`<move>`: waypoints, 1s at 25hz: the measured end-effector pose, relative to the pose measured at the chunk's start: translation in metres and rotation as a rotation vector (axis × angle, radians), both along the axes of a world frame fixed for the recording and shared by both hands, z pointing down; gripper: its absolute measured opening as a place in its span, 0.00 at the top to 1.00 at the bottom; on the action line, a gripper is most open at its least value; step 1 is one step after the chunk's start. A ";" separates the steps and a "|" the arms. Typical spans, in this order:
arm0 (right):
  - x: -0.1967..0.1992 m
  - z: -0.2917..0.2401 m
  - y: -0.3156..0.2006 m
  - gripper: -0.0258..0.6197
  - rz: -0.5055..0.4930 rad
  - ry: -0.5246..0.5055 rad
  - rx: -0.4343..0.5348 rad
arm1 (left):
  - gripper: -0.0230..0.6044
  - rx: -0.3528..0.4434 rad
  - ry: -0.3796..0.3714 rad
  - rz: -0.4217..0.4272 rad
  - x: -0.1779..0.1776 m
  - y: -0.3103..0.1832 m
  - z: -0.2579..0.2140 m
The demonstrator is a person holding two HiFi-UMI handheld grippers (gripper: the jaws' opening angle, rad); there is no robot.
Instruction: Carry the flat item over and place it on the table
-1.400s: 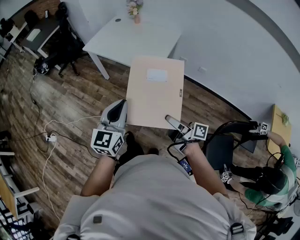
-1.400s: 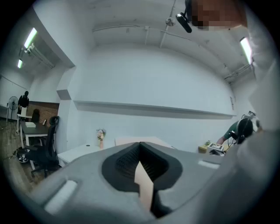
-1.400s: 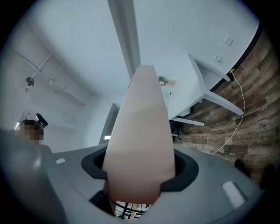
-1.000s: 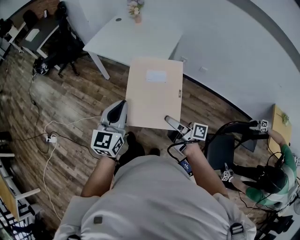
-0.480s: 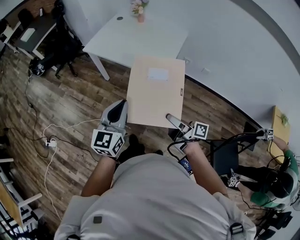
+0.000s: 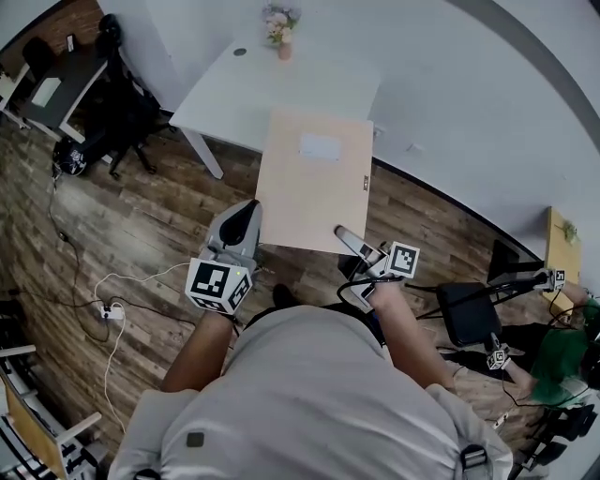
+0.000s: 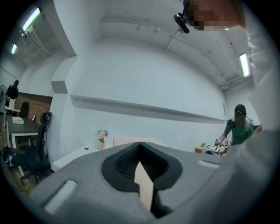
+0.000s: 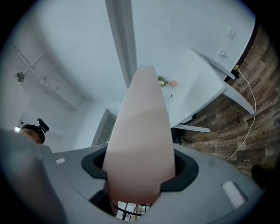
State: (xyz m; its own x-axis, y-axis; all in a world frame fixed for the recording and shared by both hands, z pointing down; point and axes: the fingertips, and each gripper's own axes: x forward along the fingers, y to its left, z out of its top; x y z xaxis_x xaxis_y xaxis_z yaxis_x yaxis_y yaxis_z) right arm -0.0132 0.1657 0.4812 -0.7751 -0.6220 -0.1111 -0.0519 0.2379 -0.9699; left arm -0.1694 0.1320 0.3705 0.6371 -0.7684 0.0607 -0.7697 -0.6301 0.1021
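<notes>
- My left gripper is clenched on the near-left corner of the tan board. In the left gripper view its thin edge sits pinched between the jaws.
- My right gripper is clamped on the near-right corner, with the board running out through its jaws.
- The board hangs roughly level in the air. Its far edge has just reached the near edge of the white table, and the rest is short of the table, over the wooden floor.
- To do this well, I judge both grippers should travel together at matching height, so the board neither twists nor sags.
- Its far edge should stay above the table's top so it cannot catch on the near edge.
- I should stop well short of the flower vase at the table's far side.
- Then I should lower the board flat and open both grippers only once the table bears it.
</notes>
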 end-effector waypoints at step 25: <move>-0.009 0.015 -0.101 0.49 -0.061 -0.021 -0.031 | 0.96 -0.011 -0.025 -0.074 -0.018 -0.079 0.005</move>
State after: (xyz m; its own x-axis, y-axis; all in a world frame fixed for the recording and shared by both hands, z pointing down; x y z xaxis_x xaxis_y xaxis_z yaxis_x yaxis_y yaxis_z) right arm -0.0224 0.0648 0.4957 -0.8092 -0.5774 -0.1092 -0.0177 0.2097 -0.9776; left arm -0.1872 0.0530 0.3759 0.5765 -0.8126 0.0852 -0.8167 -0.5701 0.0887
